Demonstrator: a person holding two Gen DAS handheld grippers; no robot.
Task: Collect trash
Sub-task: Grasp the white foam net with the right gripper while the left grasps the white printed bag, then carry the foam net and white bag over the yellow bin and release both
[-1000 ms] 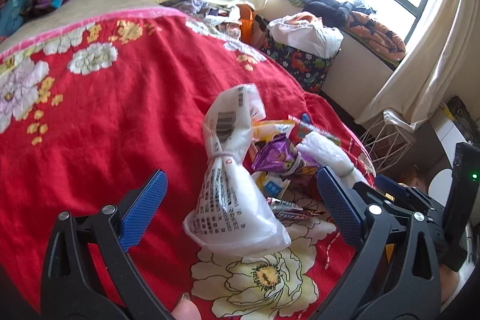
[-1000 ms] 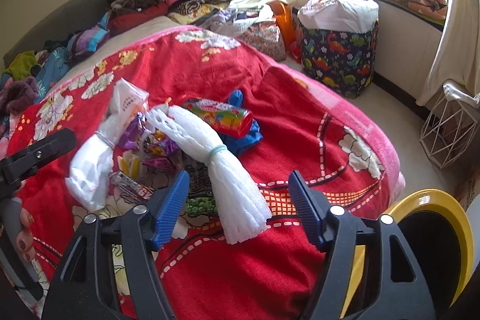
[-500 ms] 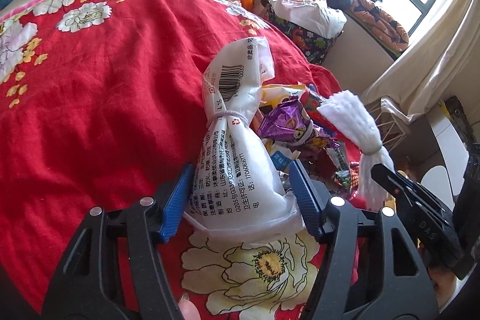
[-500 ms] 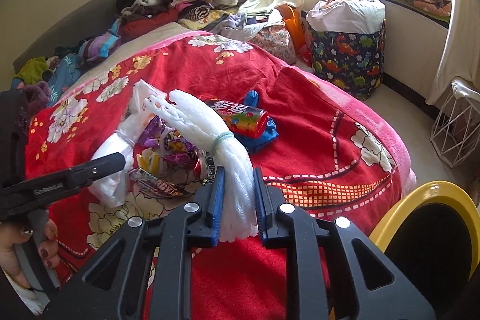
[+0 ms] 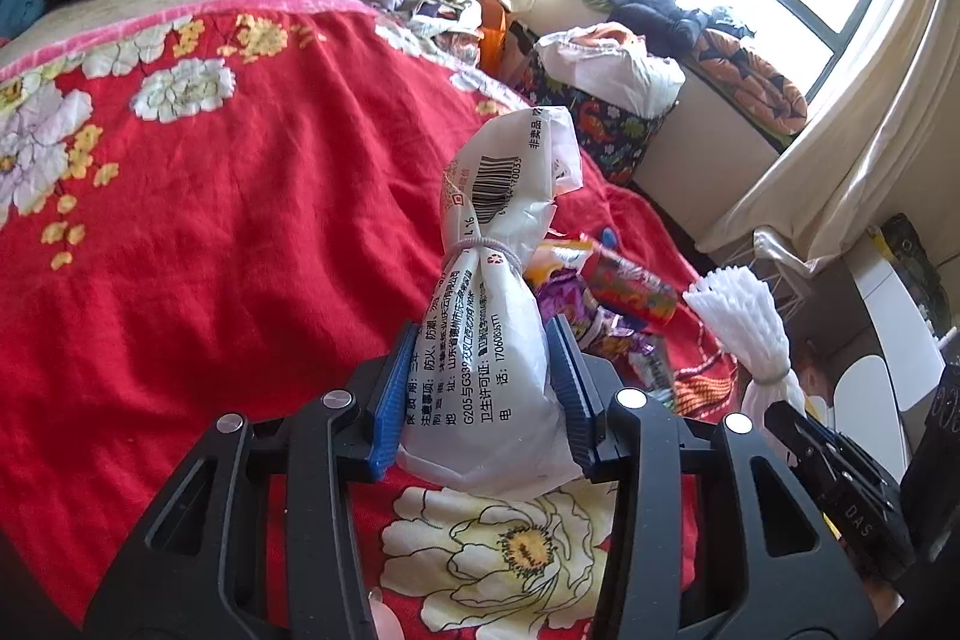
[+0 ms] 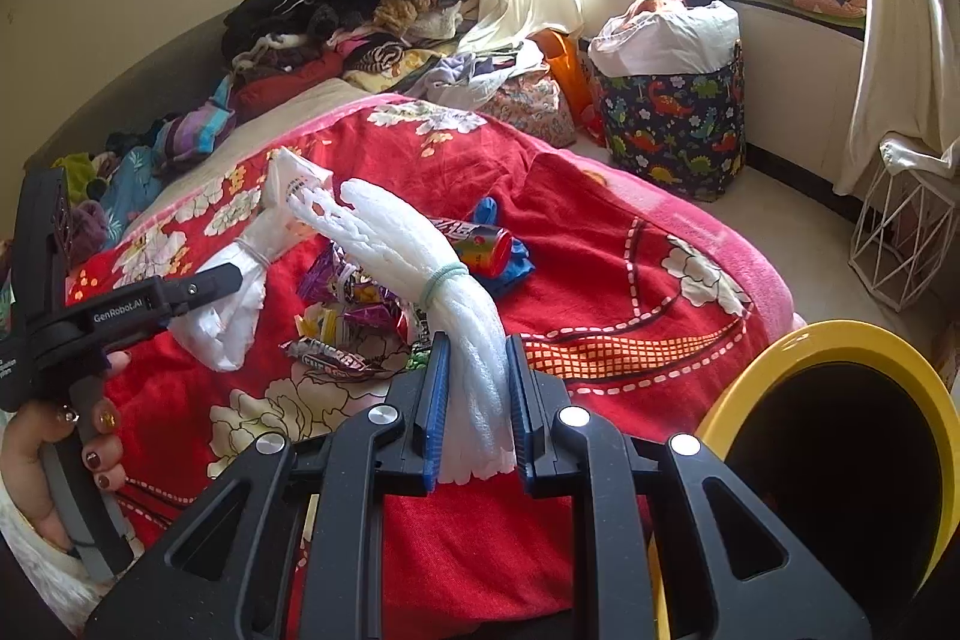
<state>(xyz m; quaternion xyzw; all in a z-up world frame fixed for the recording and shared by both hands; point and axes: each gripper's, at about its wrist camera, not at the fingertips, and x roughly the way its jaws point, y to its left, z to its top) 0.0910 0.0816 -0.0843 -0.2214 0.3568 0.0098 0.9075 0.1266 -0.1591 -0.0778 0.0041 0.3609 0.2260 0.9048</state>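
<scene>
My left gripper is shut on a white plastic bag tied with a band and printed with a barcode, lifted above the red flowered blanket. The bag also shows in the right wrist view. My right gripper is shut on a white foam-net bundle tied with a green band, also seen in the left wrist view. Loose snack wrappers, a colourful can and a blue scrap lie on the blanket between the grippers.
A yellow-rimmed bin stands at the lower right of the bed. A dinosaur-print basket with clothes and a white wire basket stand on the floor by the window. Clothes are piled at the bed's far end.
Both grippers closed from open: the left on the white bag, the right on the foam-net bundle. Both items have been lifted off the blanket.
</scene>
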